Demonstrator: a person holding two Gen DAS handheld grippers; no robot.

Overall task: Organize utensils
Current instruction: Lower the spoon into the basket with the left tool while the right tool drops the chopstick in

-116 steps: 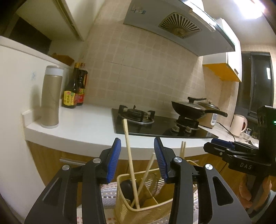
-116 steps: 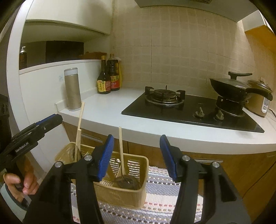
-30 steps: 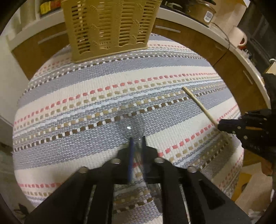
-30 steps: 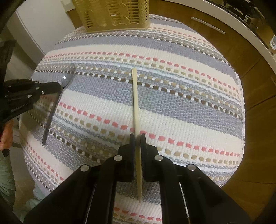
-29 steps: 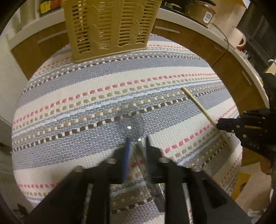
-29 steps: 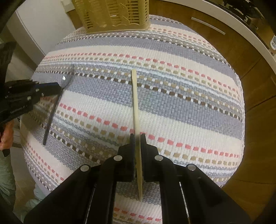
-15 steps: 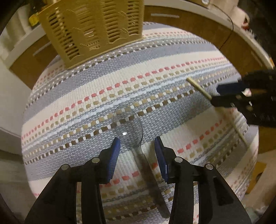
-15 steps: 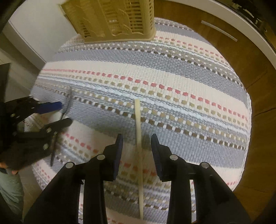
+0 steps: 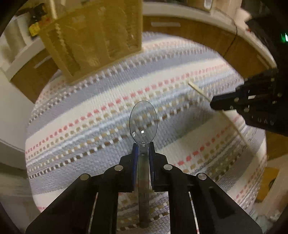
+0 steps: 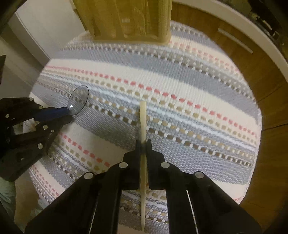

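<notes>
1. Left wrist view: left gripper [image 9: 143,149] has its fingers clamped on the clear plastic spoon [image 9: 143,122] at the neck, bowl pointing toward the yellow basket [image 9: 93,36] at the far edge of the striped mat [image 9: 72,126]. No legible writing; image blurred.
2. Right wrist view: right gripper [image 10: 143,145] has its fingers closed on one chopstick [image 10: 143,118]. Judgement: both utensils gripped, neither in the basket yet; delivery remains.

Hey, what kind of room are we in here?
Most likely a home kitchen: wooden cabinet fronts with bar handles run under a white countertop edge, and a tan slotted plastic utensil basket stands on a striped woven mat.
</notes>
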